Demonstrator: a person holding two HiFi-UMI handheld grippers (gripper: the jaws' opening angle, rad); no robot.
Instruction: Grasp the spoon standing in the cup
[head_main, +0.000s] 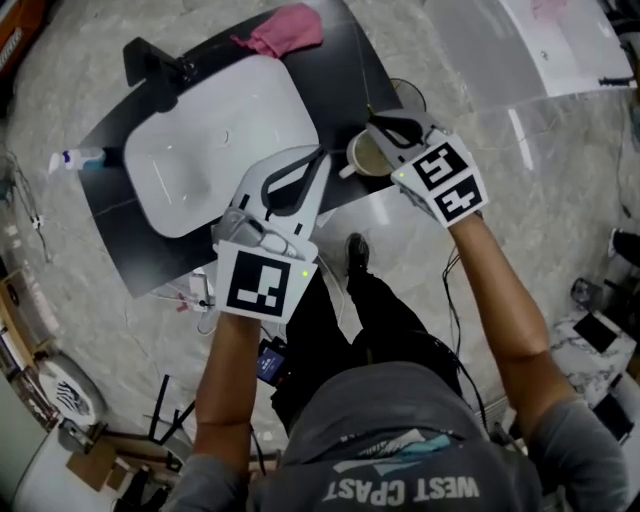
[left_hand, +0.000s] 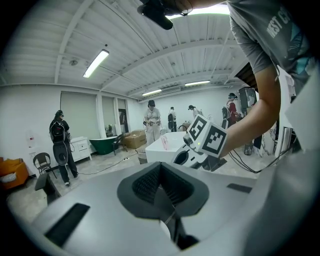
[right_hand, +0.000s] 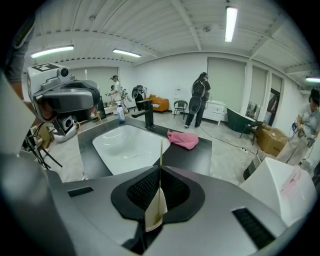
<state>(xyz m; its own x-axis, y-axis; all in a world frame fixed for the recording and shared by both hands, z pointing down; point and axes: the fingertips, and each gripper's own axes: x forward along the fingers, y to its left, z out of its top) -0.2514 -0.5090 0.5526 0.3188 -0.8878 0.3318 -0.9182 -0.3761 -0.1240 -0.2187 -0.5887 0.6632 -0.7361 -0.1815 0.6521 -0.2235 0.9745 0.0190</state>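
The right gripper (head_main: 385, 128) is pinched tight on the thin spoon (right_hand: 156, 209), right over the cup (head_main: 366, 158). The left gripper (head_main: 312, 168) is closed on nothing, near the cup. The skinny spoon could slip out, or a bump could tip the cup.

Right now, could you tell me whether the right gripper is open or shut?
Shut on the spoon: the right gripper has its jaws pressed together around it, no gap showing.

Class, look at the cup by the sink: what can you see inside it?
The cup shows only a pale tan inside. The right gripper covers its right side, hiding the rest. The spoon is clamped in that gripper's jaws; whether it reaches the cup is unseen.
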